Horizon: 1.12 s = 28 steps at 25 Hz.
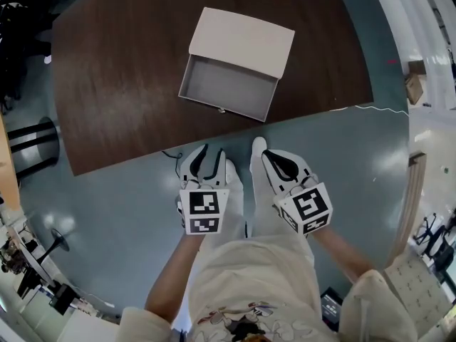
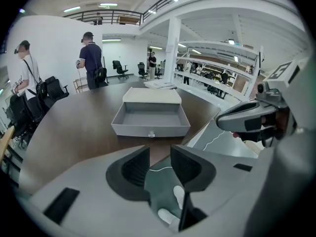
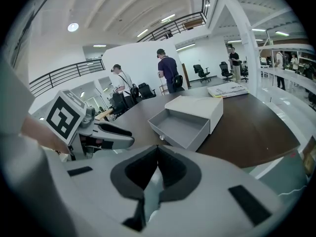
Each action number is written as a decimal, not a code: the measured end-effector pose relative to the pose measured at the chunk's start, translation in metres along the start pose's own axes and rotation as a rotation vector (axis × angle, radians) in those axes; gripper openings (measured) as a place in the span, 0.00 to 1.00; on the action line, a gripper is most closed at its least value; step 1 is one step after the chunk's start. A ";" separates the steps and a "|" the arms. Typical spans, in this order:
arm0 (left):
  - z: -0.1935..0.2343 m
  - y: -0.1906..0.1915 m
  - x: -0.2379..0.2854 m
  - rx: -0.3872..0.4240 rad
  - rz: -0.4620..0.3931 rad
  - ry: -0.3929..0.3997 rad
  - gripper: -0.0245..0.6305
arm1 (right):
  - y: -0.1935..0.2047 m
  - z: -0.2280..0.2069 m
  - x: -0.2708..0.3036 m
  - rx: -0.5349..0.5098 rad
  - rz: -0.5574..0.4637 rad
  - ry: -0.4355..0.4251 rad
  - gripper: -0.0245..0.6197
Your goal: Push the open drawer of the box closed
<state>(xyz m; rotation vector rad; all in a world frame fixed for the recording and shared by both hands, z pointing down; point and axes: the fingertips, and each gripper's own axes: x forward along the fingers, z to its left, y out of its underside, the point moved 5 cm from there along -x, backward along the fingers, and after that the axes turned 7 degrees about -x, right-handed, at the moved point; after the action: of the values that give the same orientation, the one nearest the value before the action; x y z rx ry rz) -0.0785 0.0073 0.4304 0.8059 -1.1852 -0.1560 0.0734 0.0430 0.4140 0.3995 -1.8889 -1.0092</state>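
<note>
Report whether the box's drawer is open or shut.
Open: the drawer sticks well out of the box, with its empty grey inside in full view.

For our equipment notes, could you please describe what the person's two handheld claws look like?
Both the left claw and right claw have white moulded shells with black inner lining. Each carries a cube of black-and-white square markers at its rear.
</note>
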 end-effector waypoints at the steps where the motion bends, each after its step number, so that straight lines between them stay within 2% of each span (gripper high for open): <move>1: 0.001 0.000 0.005 0.003 0.002 -0.004 0.24 | 0.003 -0.002 0.003 0.005 0.002 0.001 0.05; 16: 0.020 -0.008 0.084 0.021 0.004 -0.026 0.26 | 0.031 -0.024 0.041 0.043 0.000 0.015 0.05; 28: 0.023 -0.013 0.113 0.012 -0.028 -0.036 0.26 | 0.039 -0.019 0.045 0.047 0.008 -0.011 0.05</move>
<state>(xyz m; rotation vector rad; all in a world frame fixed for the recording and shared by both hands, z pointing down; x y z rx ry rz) -0.0499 -0.0703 0.5117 0.8336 -1.2102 -0.1872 0.0715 0.0291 0.4749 0.4144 -1.9250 -0.9650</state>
